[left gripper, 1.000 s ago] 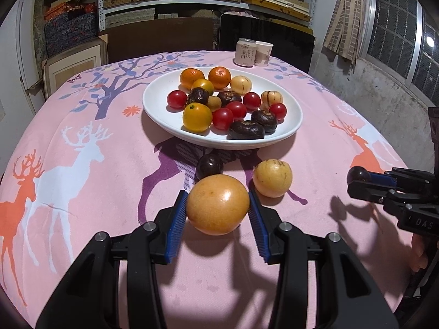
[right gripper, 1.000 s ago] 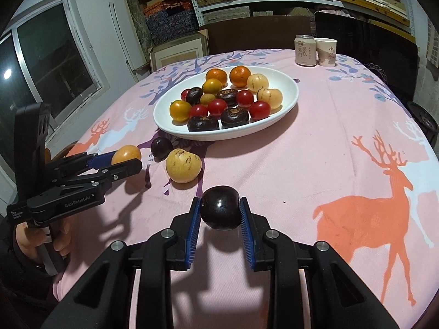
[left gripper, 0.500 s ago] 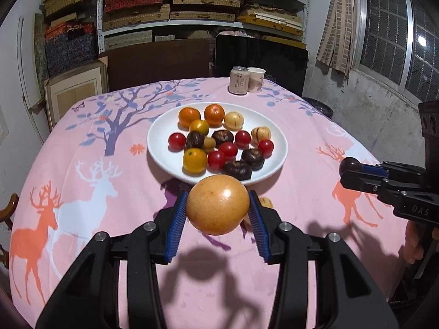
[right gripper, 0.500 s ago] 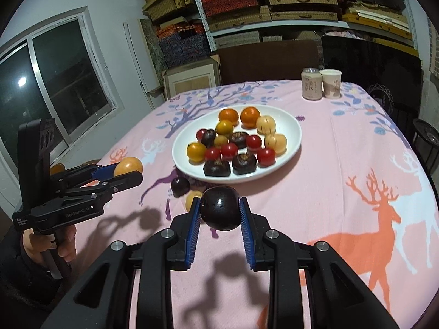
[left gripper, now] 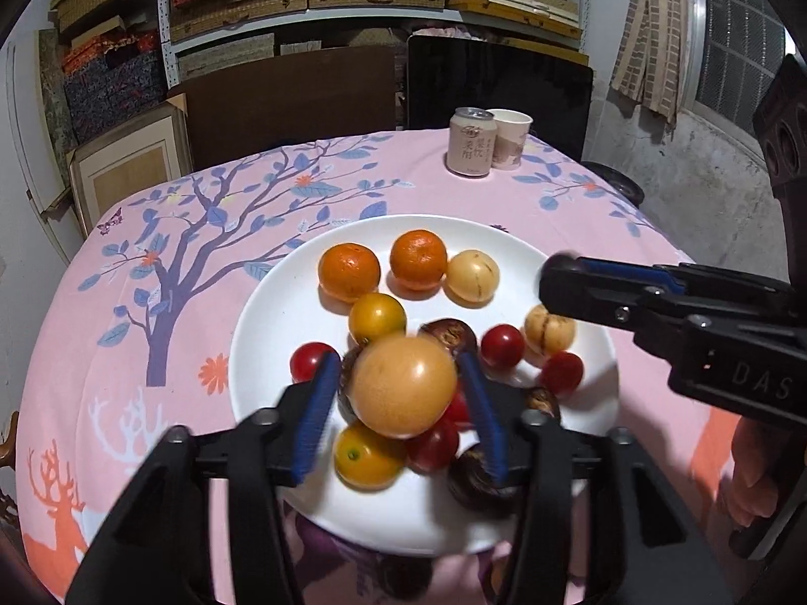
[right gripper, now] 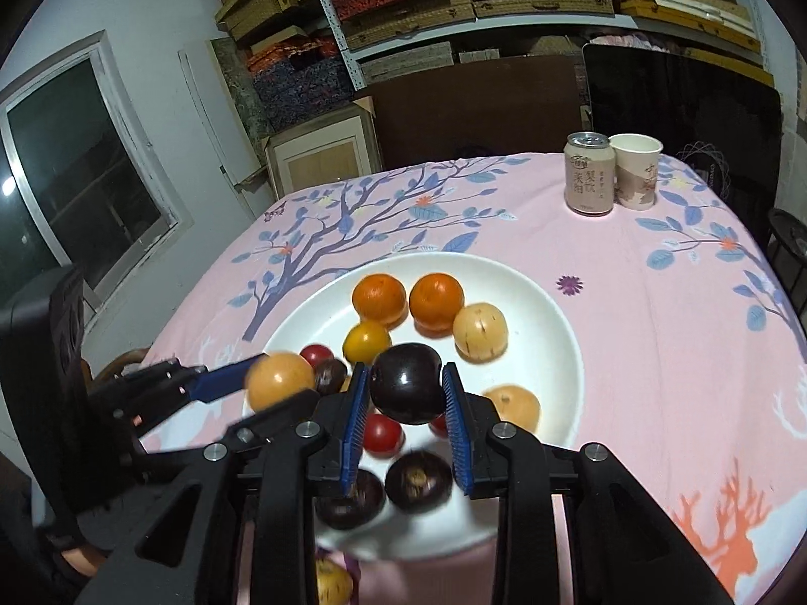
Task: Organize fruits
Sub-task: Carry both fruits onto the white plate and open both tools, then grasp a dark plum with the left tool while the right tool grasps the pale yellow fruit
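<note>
1. The left gripper pointed steeply down over the white plate. Its jaws had just been opening and stood released; a gap showed on both sides between the blue pads and the yellow-orange fruit between them.
2. The right gripper pointed down at a similar angle over the same plate. Its jaws had just been opening and stood released, with the dark purple fruit between the pads and a gap visible at each side.
3. In the left wrist view, the right gripper entered from 3 o'clock over the plate's right rim. A hand gripped its handle at 4 o'clock.
4. In the right wrist view, the left gripper entered from 9 o'clock with the yellow-orange fruit at its tips.
5. The plate carried red, yellow and dark fruits, with two oranges at 12 o'clock.
6. A can and a paper cup stood touching near the far edge of the pink tablecloth, at 1 o'clock.
</note>
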`<control>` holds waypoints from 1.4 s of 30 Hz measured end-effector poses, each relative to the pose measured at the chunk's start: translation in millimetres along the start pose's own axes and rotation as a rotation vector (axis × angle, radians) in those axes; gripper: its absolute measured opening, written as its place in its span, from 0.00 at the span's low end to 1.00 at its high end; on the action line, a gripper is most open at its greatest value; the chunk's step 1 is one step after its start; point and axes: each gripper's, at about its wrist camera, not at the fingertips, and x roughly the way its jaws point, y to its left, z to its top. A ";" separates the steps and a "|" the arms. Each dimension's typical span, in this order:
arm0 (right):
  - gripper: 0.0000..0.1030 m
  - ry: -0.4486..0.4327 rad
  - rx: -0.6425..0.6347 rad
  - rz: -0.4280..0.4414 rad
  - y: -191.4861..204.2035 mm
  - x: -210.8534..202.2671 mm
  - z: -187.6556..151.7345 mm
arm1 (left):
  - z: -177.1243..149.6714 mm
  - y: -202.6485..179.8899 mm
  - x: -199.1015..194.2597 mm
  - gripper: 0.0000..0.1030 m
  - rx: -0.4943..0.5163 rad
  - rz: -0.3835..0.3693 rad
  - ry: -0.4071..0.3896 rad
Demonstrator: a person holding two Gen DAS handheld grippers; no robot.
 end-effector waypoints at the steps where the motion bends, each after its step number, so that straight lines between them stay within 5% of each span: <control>1: 0.51 -0.015 0.000 -0.012 0.4 1.0 1.1 | 1.7 2.7 -0.9 0.67 -0.011 0.006 -0.016; 9: 0.54 -0.026 0.008 0.005 0.2 -20.1 -23.6 | -26.3 13.6 -32.3 0.75 -0.025 -0.011 -0.043; 17: 0.54 0.015 0.029 0.023 -4.3 -54.7 -89.0 | -100.2 7.6 -50.5 0.78 0.032 -0.025 0.043; 22: 0.54 0.046 0.023 0.013 0.3 -61.2 -117.0 | -112.1 3.4 -35.8 0.78 0.042 0.015 0.079; 24: 0.54 0.055 -0.004 0.005 6.3 -61.7 -123.1 | -110.0 -0.5 -28.1 0.66 0.064 0.032 0.078; 26: 0.54 0.064 -0.023 0.003 11.3 -62.0 -128.0 | -108.7 -4.7 -17.4 0.43 0.080 0.016 0.105; 30: 0.54 0.083 -0.041 0.003 17.0 -59.3 -133.0 | -111.8 -11.9 -13.6 0.27 0.102 -0.003 0.092; 42: 0.54 0.133 -0.165 -0.015 55.5 -37.5 -143.6 | -119.2 4.4 -65.7 0.25 0.030 -0.046 0.001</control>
